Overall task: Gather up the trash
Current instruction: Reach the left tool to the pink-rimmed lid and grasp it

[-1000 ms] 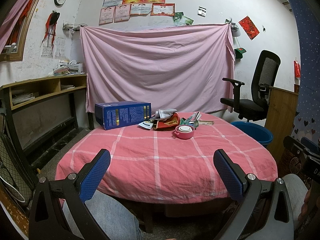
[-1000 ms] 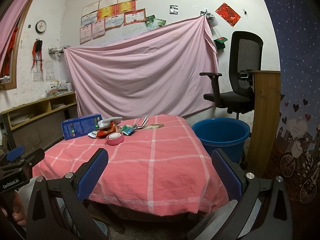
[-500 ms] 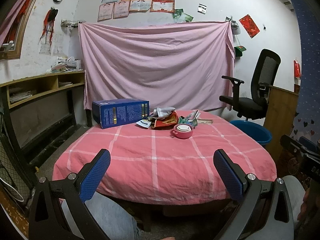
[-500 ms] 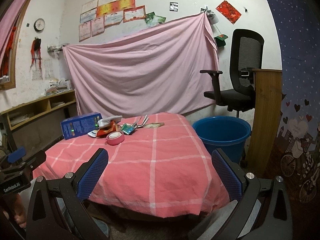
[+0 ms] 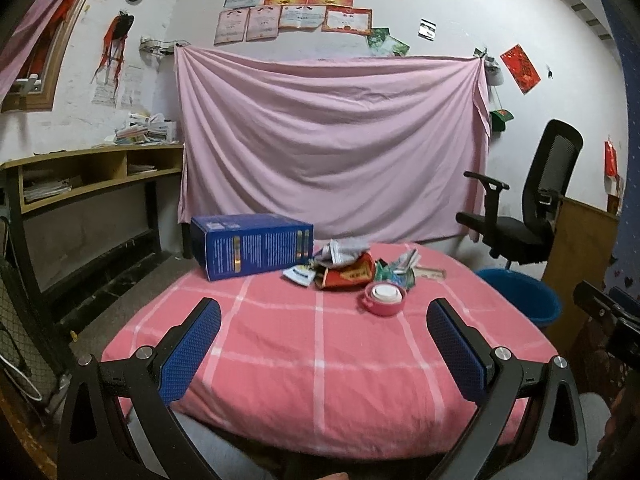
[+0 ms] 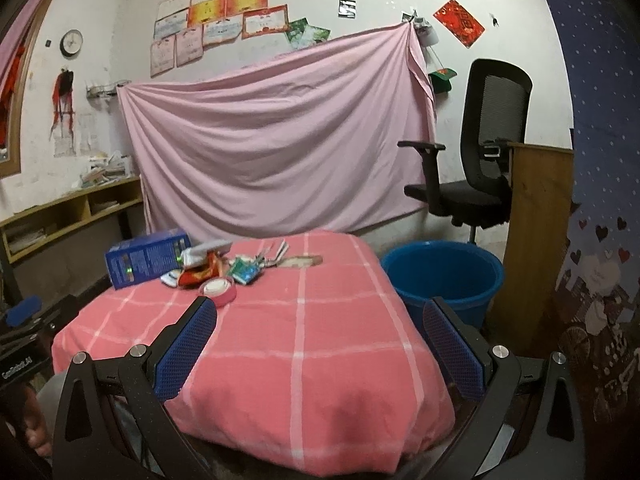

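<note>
Now nearer than a second ago — left claw [image 5: 324, 340] and right claw [image 6: 320, 340] both wide, empty; wrapper pile [image 5: 352, 268] mid-counter [image 5: 280, 360], blue bucket [image 6: 444, 276] beside — pickup not yet begun.

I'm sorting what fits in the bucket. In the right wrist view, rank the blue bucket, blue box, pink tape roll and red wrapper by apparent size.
1. blue bucket
2. blue box
3. and 4. pink tape roll and red wrapper: look alike, unranked.

The bucket sits nearer, so it looks bigger.
</note>
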`<state>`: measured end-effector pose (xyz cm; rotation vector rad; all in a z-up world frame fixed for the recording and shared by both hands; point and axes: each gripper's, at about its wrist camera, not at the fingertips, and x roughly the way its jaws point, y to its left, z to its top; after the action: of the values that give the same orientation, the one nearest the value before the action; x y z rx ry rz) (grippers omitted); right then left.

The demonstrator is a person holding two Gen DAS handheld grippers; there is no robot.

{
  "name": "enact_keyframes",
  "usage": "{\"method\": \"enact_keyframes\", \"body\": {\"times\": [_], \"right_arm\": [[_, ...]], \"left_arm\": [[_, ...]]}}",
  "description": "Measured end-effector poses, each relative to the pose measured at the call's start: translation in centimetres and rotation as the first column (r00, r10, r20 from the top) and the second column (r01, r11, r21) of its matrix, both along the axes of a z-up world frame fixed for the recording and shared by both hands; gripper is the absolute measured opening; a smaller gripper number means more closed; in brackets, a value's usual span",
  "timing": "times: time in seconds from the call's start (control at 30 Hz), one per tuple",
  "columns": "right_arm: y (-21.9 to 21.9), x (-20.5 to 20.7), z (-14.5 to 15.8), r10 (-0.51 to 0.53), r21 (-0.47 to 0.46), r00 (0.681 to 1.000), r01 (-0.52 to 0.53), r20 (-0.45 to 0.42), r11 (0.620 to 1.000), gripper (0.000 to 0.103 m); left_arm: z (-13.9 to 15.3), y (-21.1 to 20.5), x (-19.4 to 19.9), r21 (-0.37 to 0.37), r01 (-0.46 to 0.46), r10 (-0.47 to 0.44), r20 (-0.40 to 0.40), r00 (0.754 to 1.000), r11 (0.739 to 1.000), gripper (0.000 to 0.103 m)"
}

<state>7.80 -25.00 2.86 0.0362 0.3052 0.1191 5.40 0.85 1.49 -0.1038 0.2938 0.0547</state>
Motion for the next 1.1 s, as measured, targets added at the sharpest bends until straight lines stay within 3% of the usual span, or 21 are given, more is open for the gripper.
{"method": "enact_keyframes", "body": {"times": [0.6, 0.8, 1.1], "right_arm": [[0.3, 5.6, 1.6, 0.018, -0.008, 0.993, -0.018, 0.121, 1.0, 0.103], [1.1, 7.6, 1.5, 0.053, -0.052, 0.983, -0.045, 0.178, 0.998, 0.103], [2.3, 11.7, 0.4, 0.091, -0.088, 0.991, -0.083, 0.099, 0.993, 0.103]], "left_arm": [[1.2, 0.0, 6.2, 0.026, -0.012, 0.01, 0.053, 0.999, 1.0, 0.101], [0.0, 0.5, 9.3, -0.009, 0.015, -0.015, -0.001, 1.0, 1.0, 0.101], [-1.9, 1.7, 12.6, -0.053, 0.046, -0.052, -0.126, 0.991, 0.998, 0.1]]}}
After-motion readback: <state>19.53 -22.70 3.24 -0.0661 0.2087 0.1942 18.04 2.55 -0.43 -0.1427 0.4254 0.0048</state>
